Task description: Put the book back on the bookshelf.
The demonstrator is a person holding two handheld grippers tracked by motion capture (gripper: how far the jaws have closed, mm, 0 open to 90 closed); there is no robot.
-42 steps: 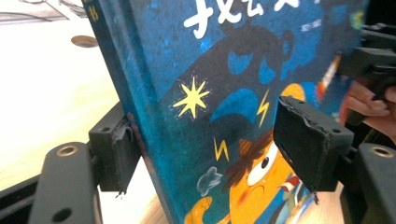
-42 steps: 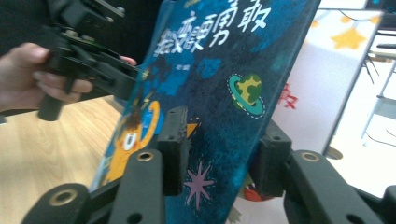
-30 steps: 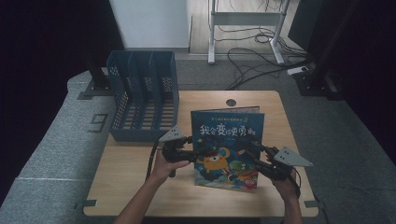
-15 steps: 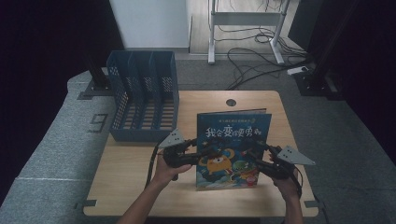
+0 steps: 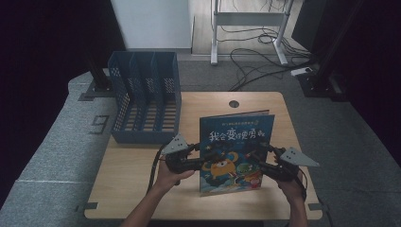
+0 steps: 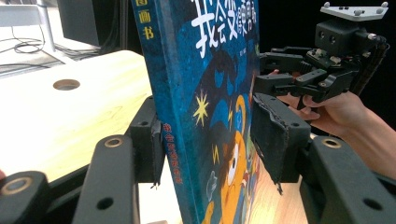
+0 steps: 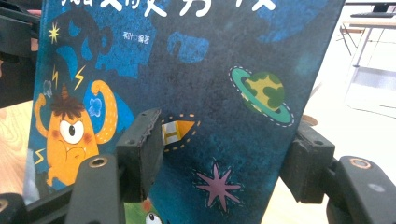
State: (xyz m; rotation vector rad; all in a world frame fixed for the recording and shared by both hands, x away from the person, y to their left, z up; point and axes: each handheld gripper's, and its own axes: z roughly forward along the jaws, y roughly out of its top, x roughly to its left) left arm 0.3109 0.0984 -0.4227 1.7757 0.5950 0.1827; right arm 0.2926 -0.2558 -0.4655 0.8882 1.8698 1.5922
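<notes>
A picture book (image 5: 235,152) with a dark blue cover is standing upright on its bottom edge near the front of a wooden table (image 5: 137,184), its cover facing the person and leaning slightly back. The person's two hands are flanking it. The left gripper (image 5: 201,156), held in the left hand (image 5: 171,176), is reaching in at the book's left edge; in the left gripper view the spine edge is sitting between the two black jaws, the pad on the back touching or almost touching the book while the pad on the cover side is standing a little off it. These jaws have just been closing in on the book and are roughly half open. The right gripper (image 5: 265,158), in the right hand (image 5: 291,187), is straddling the book's right edge; in the right gripper view one jaw is lying against the cover near a small drawn rocket and the other is showing past the edge, behind the book. Its jaws have just been opening, and whether the pads are pressing cannot be told. To the far left on the table, a blue slotted file rack (image 5: 144,97) is standing well apart from the book.
</notes>
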